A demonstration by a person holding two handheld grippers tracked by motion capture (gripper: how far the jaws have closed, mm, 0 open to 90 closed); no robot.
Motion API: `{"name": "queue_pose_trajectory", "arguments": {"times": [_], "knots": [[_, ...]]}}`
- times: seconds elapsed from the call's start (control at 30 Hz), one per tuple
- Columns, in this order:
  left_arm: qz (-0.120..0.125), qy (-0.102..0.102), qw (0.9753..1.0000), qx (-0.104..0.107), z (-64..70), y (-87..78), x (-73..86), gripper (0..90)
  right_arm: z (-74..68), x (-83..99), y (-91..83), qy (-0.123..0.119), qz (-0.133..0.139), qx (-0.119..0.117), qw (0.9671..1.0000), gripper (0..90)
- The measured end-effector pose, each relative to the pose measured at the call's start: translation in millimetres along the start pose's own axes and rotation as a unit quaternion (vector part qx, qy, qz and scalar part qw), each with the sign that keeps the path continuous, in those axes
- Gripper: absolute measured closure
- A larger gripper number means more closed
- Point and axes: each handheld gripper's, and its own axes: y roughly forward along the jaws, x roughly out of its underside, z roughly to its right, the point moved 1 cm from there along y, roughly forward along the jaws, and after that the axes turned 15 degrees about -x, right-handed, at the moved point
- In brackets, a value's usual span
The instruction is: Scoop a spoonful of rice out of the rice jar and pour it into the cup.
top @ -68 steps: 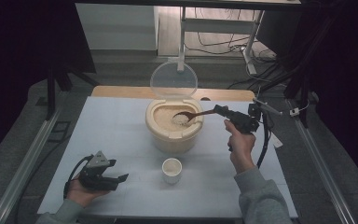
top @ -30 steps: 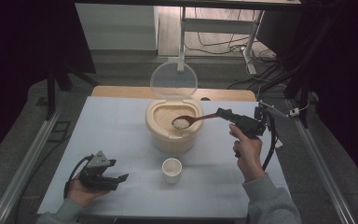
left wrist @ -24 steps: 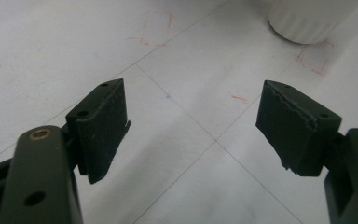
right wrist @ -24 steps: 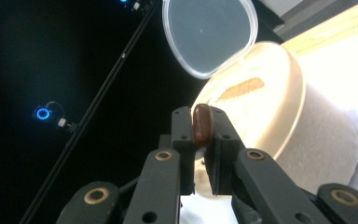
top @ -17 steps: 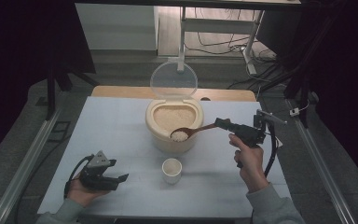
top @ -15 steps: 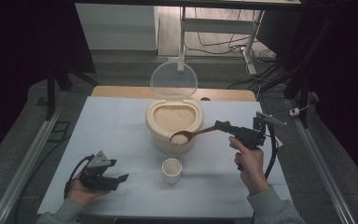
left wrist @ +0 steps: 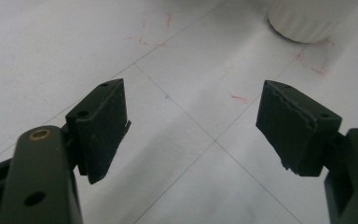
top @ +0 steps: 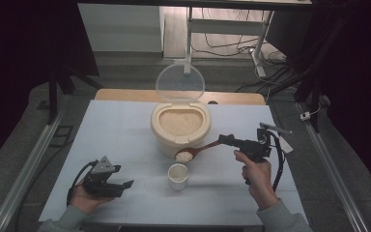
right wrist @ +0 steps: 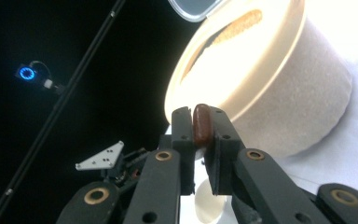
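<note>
A cream rice container [top: 179, 124] with its clear lid [top: 179, 82] raised stands at the table's middle, full of rice. My right gripper [top: 228, 140] is shut on the handle of a wooden spoon [top: 195, 151]; the spoon's bowl carries rice and hangs in front of the container, just above and behind a small white cup [top: 178, 175]. In the right gripper view the jaws clamp the brown spoon handle [right wrist: 201, 124] with the container [right wrist: 279, 88] beyond and the cup [right wrist: 209, 207] below. My left gripper [top: 124, 184] rests open on the table at the near left, with the cup's base [left wrist: 307, 18] ahead of it.
The white table top [top: 101, 140] has a wooden strip [top: 125, 94] at its far edge. Metal rails [top: 26, 169] run along both sides. A shelf frame and cables [top: 227, 29] stand on the floor behind the table.
The right gripper has drawn the spoon out of the container with a load of rice and moved it toward the person, down to just above the cup. The left gripper has stayed still.
</note>
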Motion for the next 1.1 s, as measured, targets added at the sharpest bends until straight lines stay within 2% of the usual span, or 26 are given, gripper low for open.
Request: {"name": "queue_pose_trajectory", "arguments": {"times": [0.47,0.83,1.1], "knots": [[-0.001,0.000,1.0000,0.000,-0.2,0.4,0.2,24.1,8.5,12.0,14.5,-0.020,-0.036,0.035,0.9985,82.7],[-0.002,0.002,1.0000,0.001,-0.1,0.7,0.2,24.1,-1.0,17.1,25.9,-0.079,-0.059,0.064,0.9930,82.7],[-0.003,0.004,1.0000,0.001,-0.2,0.8,0.2,24.1,-11.3,20.4,31.4,-0.130,-0.074,0.074,0.9860,82.6]]}}
